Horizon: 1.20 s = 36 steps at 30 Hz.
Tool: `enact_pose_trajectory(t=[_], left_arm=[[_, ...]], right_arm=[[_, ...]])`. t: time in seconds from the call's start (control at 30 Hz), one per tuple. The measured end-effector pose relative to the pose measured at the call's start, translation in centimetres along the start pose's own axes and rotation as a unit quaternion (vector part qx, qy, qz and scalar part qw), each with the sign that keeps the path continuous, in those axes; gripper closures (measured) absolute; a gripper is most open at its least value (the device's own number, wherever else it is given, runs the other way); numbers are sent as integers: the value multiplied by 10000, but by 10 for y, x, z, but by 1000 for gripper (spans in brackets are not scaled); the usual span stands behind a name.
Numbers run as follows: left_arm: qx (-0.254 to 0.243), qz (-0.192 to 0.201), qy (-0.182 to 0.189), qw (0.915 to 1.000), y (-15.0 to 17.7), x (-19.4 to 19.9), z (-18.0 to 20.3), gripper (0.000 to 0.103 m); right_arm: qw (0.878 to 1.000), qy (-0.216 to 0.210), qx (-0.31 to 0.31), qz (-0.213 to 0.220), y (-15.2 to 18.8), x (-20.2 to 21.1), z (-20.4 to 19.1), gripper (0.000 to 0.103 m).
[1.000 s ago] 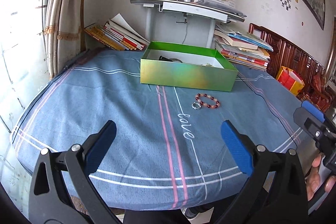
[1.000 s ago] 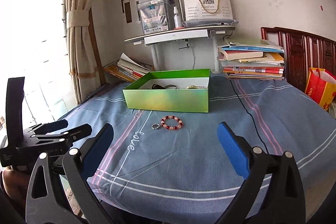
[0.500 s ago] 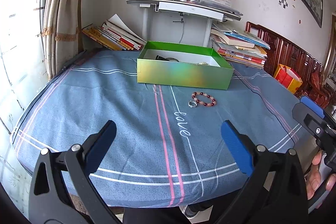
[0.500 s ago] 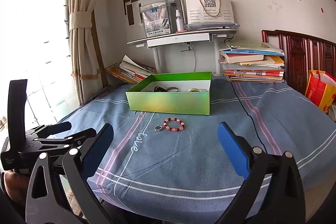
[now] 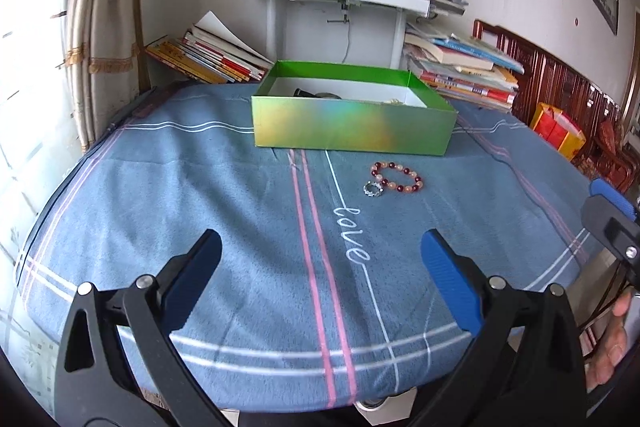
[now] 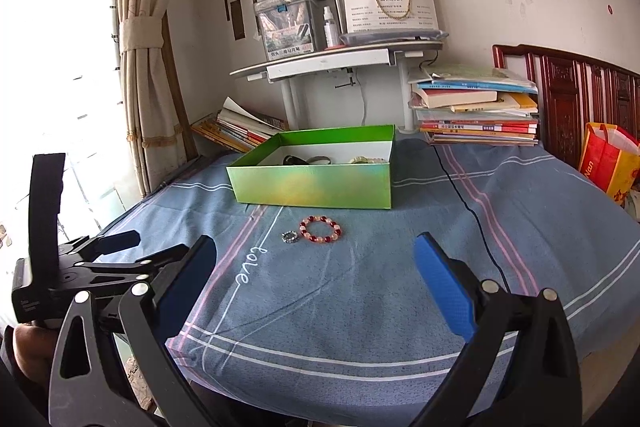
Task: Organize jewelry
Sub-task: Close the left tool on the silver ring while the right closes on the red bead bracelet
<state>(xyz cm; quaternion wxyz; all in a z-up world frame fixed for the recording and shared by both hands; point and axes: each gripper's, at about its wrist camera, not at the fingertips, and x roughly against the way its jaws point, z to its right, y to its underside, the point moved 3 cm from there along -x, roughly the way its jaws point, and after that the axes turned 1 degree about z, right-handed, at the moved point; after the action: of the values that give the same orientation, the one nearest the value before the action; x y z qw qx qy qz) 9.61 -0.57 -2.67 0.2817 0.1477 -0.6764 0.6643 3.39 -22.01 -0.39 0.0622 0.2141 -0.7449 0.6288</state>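
Observation:
A red and peach bead bracelet (image 5: 397,177) (image 6: 320,230) lies on the blue cloth just in front of an open green box (image 5: 352,125) (image 6: 316,183). A small silver ring (image 5: 373,189) (image 6: 289,237) rests at the bracelet's left side. Some dark and pale jewelry pieces show inside the box (image 6: 320,159). My left gripper (image 5: 320,267) is open near the table's front edge, well short of the bracelet. My right gripper (image 6: 316,267) is open too, equally far back. Nothing sits between either pair of blue pads.
The blue striped tablecloth (image 5: 200,187) covers the table. Stacks of books (image 6: 476,115) and a white shelf (image 6: 340,61) stand behind the box. A black cable (image 6: 472,211) runs across the cloth at the right. A red and yellow bag (image 6: 608,159) sits far right.
Both grippers have crept forward and slightly down toward the table; the box and bracelet look a little nearer. Nothing on the table has moved.

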Motion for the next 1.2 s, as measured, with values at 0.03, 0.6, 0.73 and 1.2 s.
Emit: enact_pose_trajectory(t=[0.03, 0.6, 0.73, 1.2], left_arm=[[-48, -52, -20, 10000, -1, -8, 2, 4], [-647, -1231, 77, 9903, -29, -139, 50, 55], [-564, -1363, 147, 9890, -31, -154, 48, 61], [-172, -995, 301, 9944, -37, -126, 11, 84]], right_arm=[[10000, 10, -13, -19, 1, -2, 2, 6], [9968, 244, -80, -760, 7, -66, 39, 6], [9922, 326, 118, -1200, 0, -96, 40, 6], [9658, 262, 951, -2397, 1, -218, 7, 70]])
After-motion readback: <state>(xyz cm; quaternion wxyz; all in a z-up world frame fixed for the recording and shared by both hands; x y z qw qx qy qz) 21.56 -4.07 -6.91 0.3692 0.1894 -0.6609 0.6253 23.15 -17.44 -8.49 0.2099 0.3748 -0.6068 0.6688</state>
